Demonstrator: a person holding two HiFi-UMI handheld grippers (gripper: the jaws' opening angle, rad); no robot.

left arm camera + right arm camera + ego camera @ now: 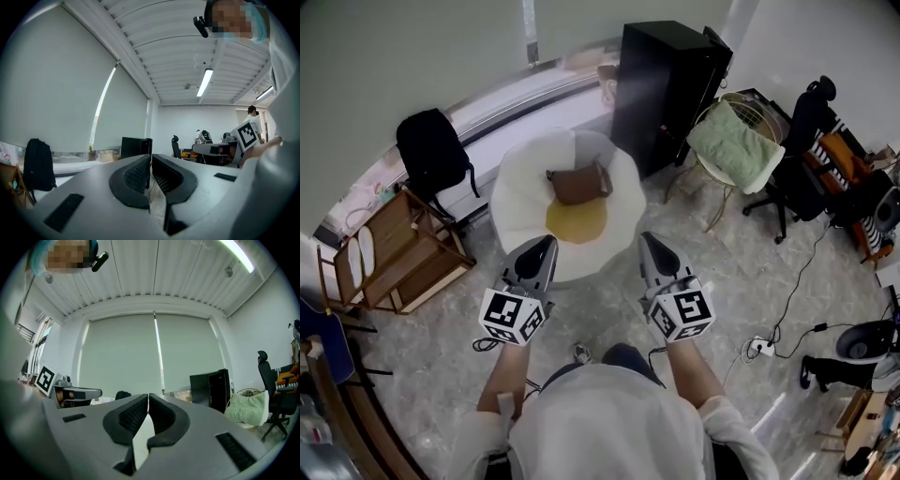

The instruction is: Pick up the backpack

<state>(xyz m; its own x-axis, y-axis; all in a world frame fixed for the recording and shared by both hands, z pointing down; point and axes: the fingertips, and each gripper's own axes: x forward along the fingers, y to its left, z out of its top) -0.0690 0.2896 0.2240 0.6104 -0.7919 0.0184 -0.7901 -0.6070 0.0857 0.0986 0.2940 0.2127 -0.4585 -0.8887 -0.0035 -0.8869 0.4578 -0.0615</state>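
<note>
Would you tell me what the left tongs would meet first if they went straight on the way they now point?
Likely the black cabinet: the shut left tongs aim level at it. The white armchair lies nearer, but seems to sit below that line; depth is unclear.

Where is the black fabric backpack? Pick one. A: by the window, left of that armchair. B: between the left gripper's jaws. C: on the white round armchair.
A: the black fabric backpack stands against the window ledge, left of the white round armchair.
</note>
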